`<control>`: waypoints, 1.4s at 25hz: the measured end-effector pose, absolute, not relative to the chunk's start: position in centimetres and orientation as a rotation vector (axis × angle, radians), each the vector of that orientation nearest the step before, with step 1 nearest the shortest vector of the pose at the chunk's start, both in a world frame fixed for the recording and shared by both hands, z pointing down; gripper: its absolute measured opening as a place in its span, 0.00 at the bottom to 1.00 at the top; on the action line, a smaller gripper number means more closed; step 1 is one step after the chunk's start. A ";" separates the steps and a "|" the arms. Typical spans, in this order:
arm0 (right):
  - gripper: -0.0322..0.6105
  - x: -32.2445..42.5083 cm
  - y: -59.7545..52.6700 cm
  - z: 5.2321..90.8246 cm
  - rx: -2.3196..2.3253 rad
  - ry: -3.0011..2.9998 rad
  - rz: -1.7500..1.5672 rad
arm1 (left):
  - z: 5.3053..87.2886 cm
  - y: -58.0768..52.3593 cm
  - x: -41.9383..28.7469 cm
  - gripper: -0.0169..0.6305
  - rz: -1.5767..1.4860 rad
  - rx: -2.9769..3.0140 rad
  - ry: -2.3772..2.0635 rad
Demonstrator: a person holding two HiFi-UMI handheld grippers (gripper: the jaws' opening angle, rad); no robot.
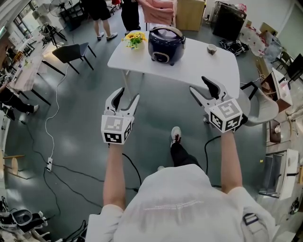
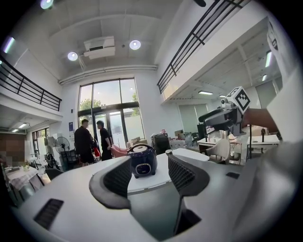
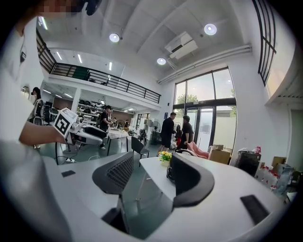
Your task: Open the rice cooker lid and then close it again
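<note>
The dark blue rice cooker (image 1: 166,45) stands with its lid down at the far middle of the white table (image 1: 203,68). Both grippers hang in the air short of the table's near edge, well away from the cooker. My left gripper (image 1: 129,94) is open and holds nothing; in the left gripper view the cooker (image 2: 142,160) shows far off between the jaws of the left gripper (image 2: 149,171). My right gripper (image 1: 199,85) is open and holds nothing as well. In the right gripper view the right gripper (image 3: 151,172) frames the table edge, and its right jaw hides most of the cooker (image 3: 169,174).
Yellow flowers (image 1: 134,38) sit at the table's far left and a small cup (image 1: 211,48) at its far right. A black chair (image 1: 71,52) stands left of the table, a white chair (image 1: 259,111) right of it. Cables and a power strip (image 1: 49,164) lie on the floor. People (image 1: 102,14) stand beyond.
</note>
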State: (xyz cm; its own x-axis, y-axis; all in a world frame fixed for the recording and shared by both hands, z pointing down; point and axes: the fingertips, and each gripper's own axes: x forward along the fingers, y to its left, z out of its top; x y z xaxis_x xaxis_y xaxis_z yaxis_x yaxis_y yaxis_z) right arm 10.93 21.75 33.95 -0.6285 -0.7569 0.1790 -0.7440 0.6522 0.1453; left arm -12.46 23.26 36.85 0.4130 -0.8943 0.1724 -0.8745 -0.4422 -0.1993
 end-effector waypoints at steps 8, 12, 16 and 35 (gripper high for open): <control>0.44 10.9 13.7 35.1 1.222 -2.647 -0.077 | 37.7 15.9 -13.1 0.41 -0.363 -2.600 1.639; 0.45 11.4 8.2 35.7 1.208 -2.642 -0.073 | 38.2 10.8 -12.8 0.41 -0.385 -2.602 1.652; 0.44 11.9 2.6 35.7 1.193 -2.647 -0.054 | 38.2 5.5 -12.0 0.41 -0.394 -2.615 1.667; 0.44 12.7 -16.7 37.6 1.084 -2.664 -0.004 | 40.3 -12.4 -11.3 0.40 -0.462 -2.609 1.800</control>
